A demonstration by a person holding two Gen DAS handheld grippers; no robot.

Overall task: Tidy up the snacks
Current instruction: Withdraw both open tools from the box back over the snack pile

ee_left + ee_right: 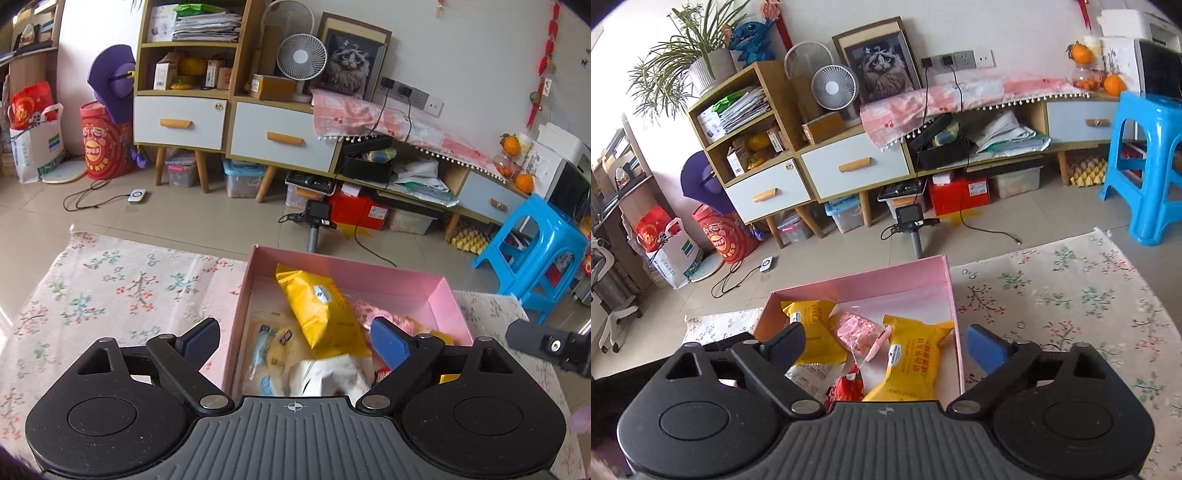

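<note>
A pink box point(354, 271) holds several snack packs on a floral cloth. In the left wrist view a yellow pack point(321, 310) leans on clear packs point(267, 347) and a white pack point(328, 376). My left gripper point(295, 341) is open and empty, above the box's near left part. In the right wrist view the pink box point(955, 321) shows two yellow packs point(914, 360), a pink pack point(858, 332) and a red one point(847, 389). My right gripper point(886, 347) is open and empty, above the box's near right part.
The floral cloth point(110, 295) spreads left of the box and, in the right wrist view, to its right point(1071, 314). A camera on a pole point(316, 221) stands behind the box. A blue stool point(532, 251) stands at the right. Cabinets line the far wall.
</note>
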